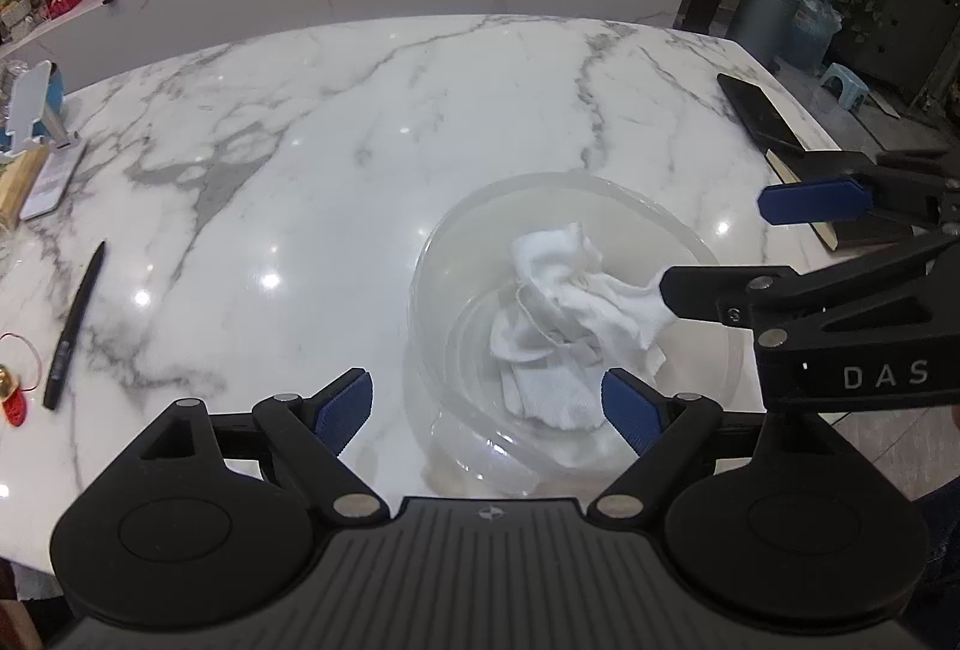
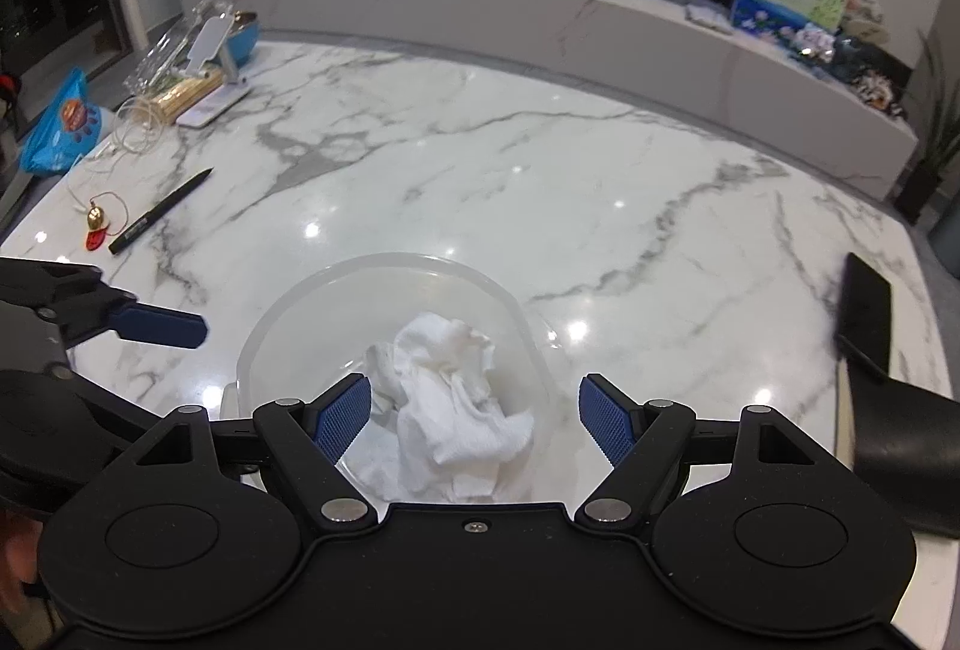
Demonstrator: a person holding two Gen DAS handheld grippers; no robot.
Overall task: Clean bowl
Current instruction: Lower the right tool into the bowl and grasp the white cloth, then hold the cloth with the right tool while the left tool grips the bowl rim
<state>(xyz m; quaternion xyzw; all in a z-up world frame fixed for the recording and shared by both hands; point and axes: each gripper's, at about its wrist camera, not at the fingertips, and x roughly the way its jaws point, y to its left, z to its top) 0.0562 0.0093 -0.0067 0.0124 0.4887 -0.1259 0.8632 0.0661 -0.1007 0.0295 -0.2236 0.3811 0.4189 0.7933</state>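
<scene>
- Clear plastic bowl (image 2: 393,344) sits near the marble table's (image 2: 540,158) front edge, crumpled white cloth (image 2: 447,410) inside.
- Your right gripper (image 2: 474,419) straddles the cloth, jaws spread, holding nothing.
- Left gripper (image 1: 486,407), released too, hovers at the bowl's near rim.

Both grippers (image 1: 486,413) (image 2: 474,419), fingers spread.

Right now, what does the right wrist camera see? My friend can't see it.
A clear bowl with a crumpled white cloth inside sits on a marble table. The open right gripper hovers over it, holding nothing; the left gripper's blue finger pokes in from the left.
</scene>
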